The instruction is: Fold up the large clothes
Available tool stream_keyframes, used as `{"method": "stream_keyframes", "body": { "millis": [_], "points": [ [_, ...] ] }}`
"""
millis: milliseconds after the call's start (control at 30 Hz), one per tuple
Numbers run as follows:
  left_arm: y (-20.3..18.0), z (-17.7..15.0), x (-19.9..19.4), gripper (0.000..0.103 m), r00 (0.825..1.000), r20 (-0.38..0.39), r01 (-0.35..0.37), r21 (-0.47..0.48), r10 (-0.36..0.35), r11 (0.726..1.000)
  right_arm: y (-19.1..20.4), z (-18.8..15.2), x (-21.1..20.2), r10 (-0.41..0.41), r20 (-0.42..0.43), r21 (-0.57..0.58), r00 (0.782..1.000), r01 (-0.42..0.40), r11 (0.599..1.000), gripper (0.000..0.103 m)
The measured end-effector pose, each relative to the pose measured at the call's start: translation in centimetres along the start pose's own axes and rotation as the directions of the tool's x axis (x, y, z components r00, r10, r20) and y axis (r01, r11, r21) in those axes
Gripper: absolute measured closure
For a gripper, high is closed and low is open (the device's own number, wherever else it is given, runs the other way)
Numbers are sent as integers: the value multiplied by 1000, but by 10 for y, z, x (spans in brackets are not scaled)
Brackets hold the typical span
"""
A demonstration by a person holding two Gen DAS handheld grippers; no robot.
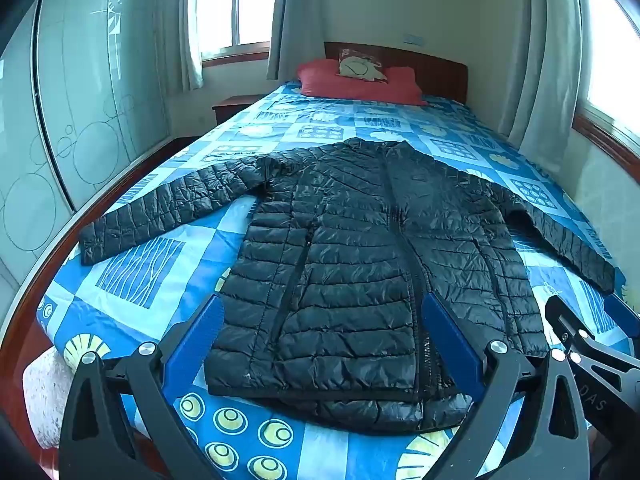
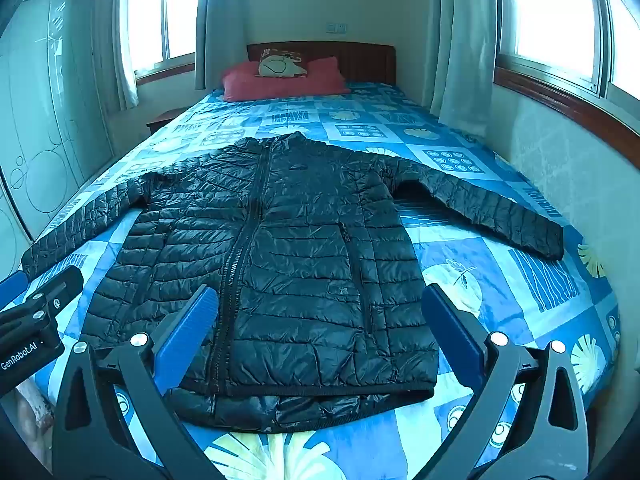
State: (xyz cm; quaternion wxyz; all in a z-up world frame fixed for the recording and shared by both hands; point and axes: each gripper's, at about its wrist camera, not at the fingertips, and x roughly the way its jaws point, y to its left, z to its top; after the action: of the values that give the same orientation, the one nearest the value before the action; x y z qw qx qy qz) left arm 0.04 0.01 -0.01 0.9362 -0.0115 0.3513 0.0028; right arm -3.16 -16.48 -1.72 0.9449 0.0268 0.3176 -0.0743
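While nothing is yet held, the risks listed here are judgements from the layout alone

Item: jacket (image 1: 360,264), black, quilted, glossy shell. It lies front up on the bed (image 1: 132,280), zip closed, collar toward the pillow (image 1: 356,84), hem toward the foot edge, both sleeves spread outward. The hem shows a second layer peeping out below the front one

Tools: left gripper (image 1: 320,344), fingers spread wide with nothing between them, hanging over the hem's left part. Right gripper (image 2: 320,336), likewise wide apart and empty, over the hem's right part. Each one's body shows at the edge of the other's view, so the two sit close side by side

Hazards:
- Slippery fabric: the shiny shell may slide out of a shallow pinch, likely if only the top layer is taken
- Split layers: catching the front hem alone would lift it off the back, leaving a crooked fold
- Trapped air: puffy quilting may spring a fold open again unless pressed flat
- Sleeves: the left cuff (image 1: 92,244) lies near the bed's side edge; a tug on the body could drag it over. The right sleeve (image 2: 500,216) runs toward the wall side and may bunch under the body
- Collision: grippers this near each other may knock together if both cross toward the zip (image 2: 240,248)
- Bedcover: a deep pinch may grab the blue sheet with the jacket
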Motion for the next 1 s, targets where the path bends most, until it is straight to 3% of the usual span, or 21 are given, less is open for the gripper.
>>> {"method": "stream_keyframes", "body": {
  "millis": [1000],
  "points": [
    [6,-3,-2,5,1000,1,7,-11,-7,1000,3,-2,1,-5,-8,-2,1000,5,1000,2]
  ]
}}
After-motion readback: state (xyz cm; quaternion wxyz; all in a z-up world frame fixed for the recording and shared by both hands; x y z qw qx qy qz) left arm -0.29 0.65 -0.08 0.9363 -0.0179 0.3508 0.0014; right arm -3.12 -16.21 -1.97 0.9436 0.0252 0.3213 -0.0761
